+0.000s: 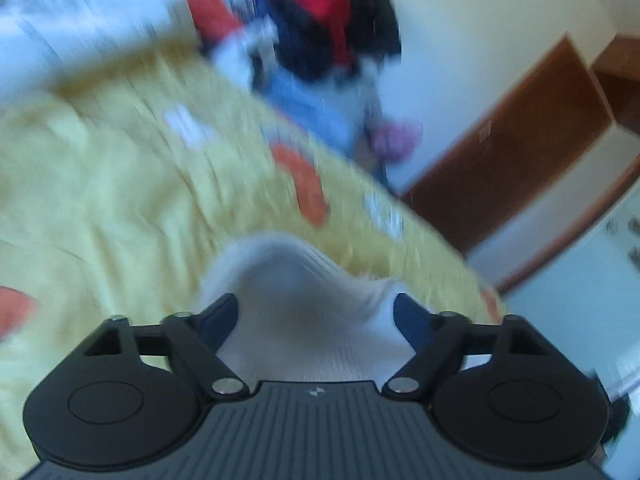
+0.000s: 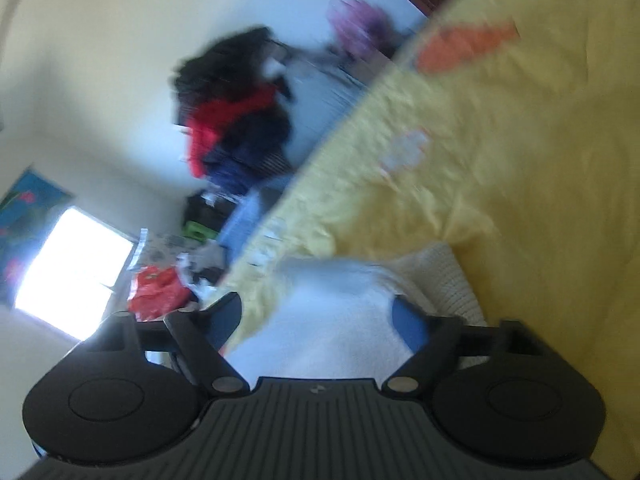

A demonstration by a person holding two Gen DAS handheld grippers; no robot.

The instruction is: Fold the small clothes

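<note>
Two hand-held grippers hang over a bed spread with a crinkled yellow cover bearing orange and white patches. Both views are smeared by motion blur. The left hand-held gripper has its black jaws spread wide, blue pads facing inward, and a white ribbed knit garment bulges up in a soft hump between them; the pads sit at its edges, and whether they press on it cannot be told. The right hand-held gripper likewise stands wide apart, the white garment lying flat between and under its fingers on the yellow cover, with a cream waffle-textured fold just beyond its right finger. At the far edge of the bed a heap of clothes, red, black and dark blue, rises against a pale wall. A brown wooden door stands beside it.
</note>
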